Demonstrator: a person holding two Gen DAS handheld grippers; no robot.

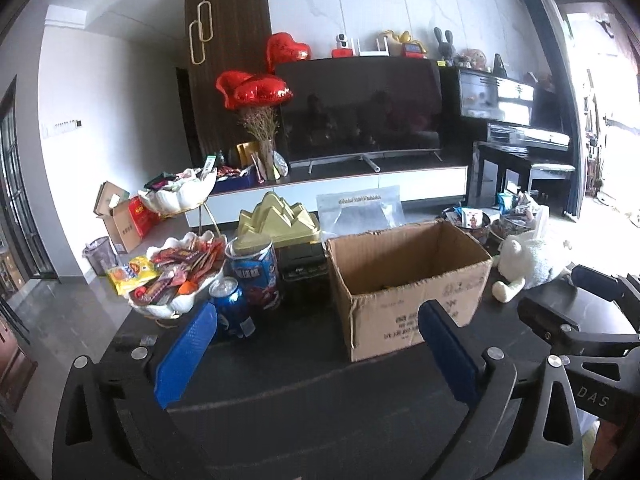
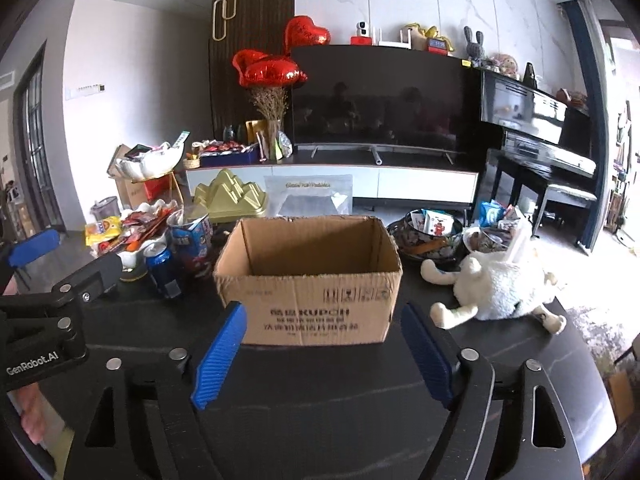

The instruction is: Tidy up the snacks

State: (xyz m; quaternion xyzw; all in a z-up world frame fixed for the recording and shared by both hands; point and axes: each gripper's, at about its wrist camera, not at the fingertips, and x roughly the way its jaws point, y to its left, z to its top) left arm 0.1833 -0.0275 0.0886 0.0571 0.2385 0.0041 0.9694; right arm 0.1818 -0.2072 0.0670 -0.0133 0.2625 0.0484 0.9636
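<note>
Dark surface (image 2: 320,412) carries everything. Open cardboard box (image 2: 308,280) sits mid-surface, flaps up, inside mostly hidden in both views. White plush toy (image 2: 500,286) lies on its side right of the box, apart from it. White shell-shaped dish (image 1: 168,308) stands left of the box, piled with snack packets (image 1: 180,268); a yellow packet (image 1: 130,274) hangs over its left rim. Blue snack canister (image 1: 256,272) stands between dish and box, blue drink can (image 1: 232,308) just in front of it, near the dish. Dark bowl (image 2: 424,240) with more packets sits behind the plush, right of the box. Left tongs (image 1: 316,352) wide open, blue pads spread, holding nothing, above bare surface in front of can and box. Right tongs (image 2: 324,356) also wide open, empty, facing the box's printed front
</note>
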